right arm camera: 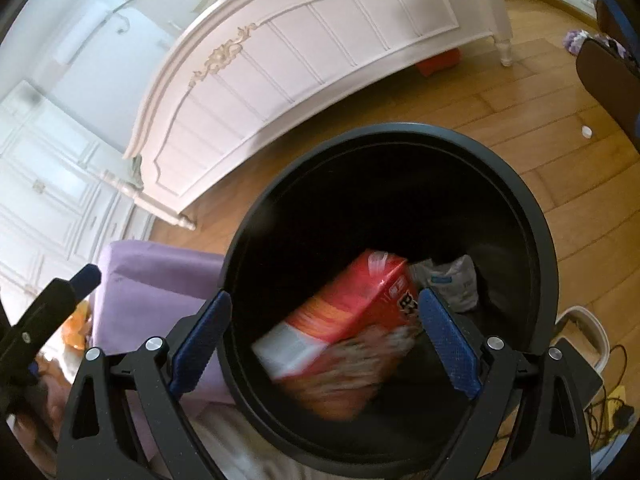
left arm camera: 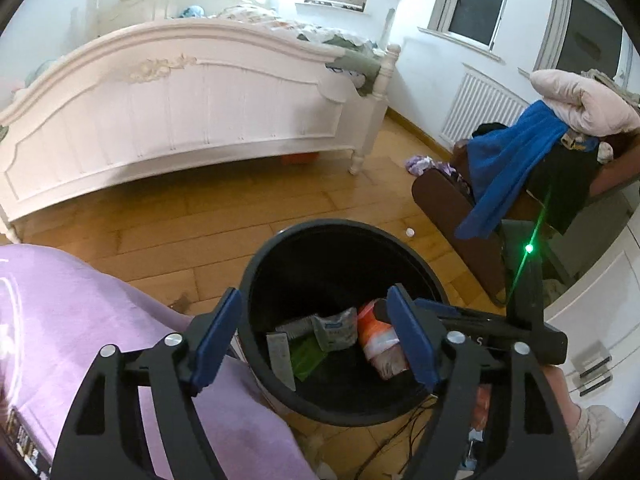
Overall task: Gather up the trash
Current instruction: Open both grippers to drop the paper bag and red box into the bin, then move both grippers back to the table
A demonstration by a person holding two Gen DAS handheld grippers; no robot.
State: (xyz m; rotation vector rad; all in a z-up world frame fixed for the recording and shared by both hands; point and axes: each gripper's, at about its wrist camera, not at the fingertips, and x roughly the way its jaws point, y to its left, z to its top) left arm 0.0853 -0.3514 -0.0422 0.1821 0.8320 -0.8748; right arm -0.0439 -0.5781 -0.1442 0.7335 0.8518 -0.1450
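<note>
Two grippers hung over a black trash bin (right arm camera: 536,216) on the wooden floor (left arm camera: 224,216) beside a white bed (left arm camera: 168,112). Both the left gripper (left arm camera: 316,340) and the right gripper (right arm camera: 324,340) had jaws spread wide, holding nothing. An orange-red snack packet (right arm camera: 348,304) (blurred in the right view) lay inside the bin, between the right gripper's fingers, with a white pouch (right arm camera: 456,280) at its two o'clock. A small white cap (left arm camera: 409,232) sat on the floor at the bin's one o'clock.
</note>
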